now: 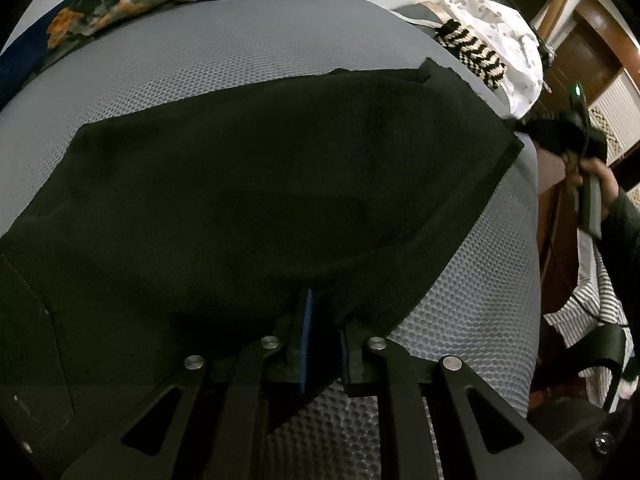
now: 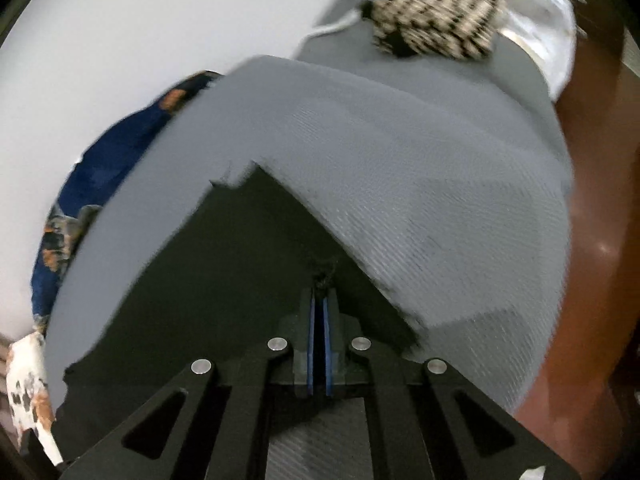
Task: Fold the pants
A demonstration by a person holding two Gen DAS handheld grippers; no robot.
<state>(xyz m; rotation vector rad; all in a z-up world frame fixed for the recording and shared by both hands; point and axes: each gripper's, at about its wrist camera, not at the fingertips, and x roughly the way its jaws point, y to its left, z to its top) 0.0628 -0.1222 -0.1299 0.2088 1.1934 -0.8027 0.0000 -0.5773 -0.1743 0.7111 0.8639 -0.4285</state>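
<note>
Grey mesh surface (image 1: 248,60): both hand-held grippers (image 1: 324,340) (image 2: 319,308) pinching black pants (image 1: 248,184) edge.

pants (image 1: 260,200): black | mat (image 1: 240,52): grey honeycomb | pouch (image 1: 476,54): black-cream zigzag

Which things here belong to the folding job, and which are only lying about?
For the job:
black pants
left tongs, gripping the pants
right tongs, gripping the pants
grey mesh surface

Lying about:
blue floral cloth
white dotted garment
black-and-cream striped knit
</note>
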